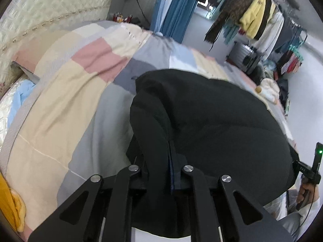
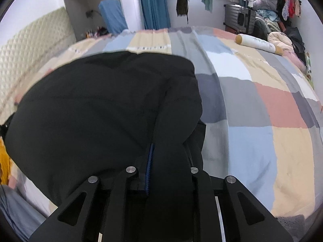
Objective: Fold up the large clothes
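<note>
Both grippers, left gripper (image 1: 161, 169) and right gripper (image 2: 161, 171), pinch black jacket (image 1: 212, 117) edges; garment bunched over bed (image 2: 252, 104), folding incomplete, flattening remains

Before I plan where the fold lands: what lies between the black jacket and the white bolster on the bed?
In the right wrist view, only bare patchwork bedcover lies between the black jacket and the white bolster; nothing else rests there.
</note>
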`<state>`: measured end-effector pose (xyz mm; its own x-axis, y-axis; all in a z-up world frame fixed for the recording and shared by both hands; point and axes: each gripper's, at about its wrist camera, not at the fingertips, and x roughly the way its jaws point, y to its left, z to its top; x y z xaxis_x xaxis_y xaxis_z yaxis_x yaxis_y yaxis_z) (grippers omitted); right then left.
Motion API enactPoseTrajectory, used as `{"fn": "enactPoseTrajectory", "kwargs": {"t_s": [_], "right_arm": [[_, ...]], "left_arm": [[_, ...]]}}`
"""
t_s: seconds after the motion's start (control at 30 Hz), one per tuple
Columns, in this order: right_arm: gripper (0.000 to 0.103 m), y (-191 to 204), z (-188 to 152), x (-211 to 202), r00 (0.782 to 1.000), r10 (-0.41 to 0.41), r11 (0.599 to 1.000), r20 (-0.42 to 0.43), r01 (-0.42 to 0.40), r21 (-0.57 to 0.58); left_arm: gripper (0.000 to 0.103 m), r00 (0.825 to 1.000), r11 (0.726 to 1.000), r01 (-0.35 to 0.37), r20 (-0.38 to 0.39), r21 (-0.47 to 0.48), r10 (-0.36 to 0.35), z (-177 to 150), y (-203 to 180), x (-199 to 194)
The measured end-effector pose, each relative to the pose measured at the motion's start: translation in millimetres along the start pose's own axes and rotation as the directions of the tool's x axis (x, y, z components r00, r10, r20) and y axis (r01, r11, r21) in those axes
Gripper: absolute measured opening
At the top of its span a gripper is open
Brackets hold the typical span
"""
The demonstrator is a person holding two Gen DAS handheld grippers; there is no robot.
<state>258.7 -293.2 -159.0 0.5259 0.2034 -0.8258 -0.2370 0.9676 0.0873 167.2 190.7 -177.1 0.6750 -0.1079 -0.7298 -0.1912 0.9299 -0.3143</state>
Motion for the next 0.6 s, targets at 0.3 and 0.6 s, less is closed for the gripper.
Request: {"fn": "enactPoseTrajectory", "kwargs": {"t_s": [0.3, 0.6], "right_arm": [[0.025, -2.2, -6.5, 9.8, 0.998, 0.010, 1.000, -0.061, -0.009, 0.026], [0.056, -17.3, -10.1, -41.2, 0.992, 0.110, 0.972, 0.067, -0.121, 0.201]], "left_arm": [[0.020, 0.997, 0.998, -0.064, -0.050, 0.023, 0.065, -13.1, -7.5, 10.6], [0.084, 0.998, 0.998, -0.063, 0.015, -0.014, 0.063, -4.1, -7.1, -35.1]]}}
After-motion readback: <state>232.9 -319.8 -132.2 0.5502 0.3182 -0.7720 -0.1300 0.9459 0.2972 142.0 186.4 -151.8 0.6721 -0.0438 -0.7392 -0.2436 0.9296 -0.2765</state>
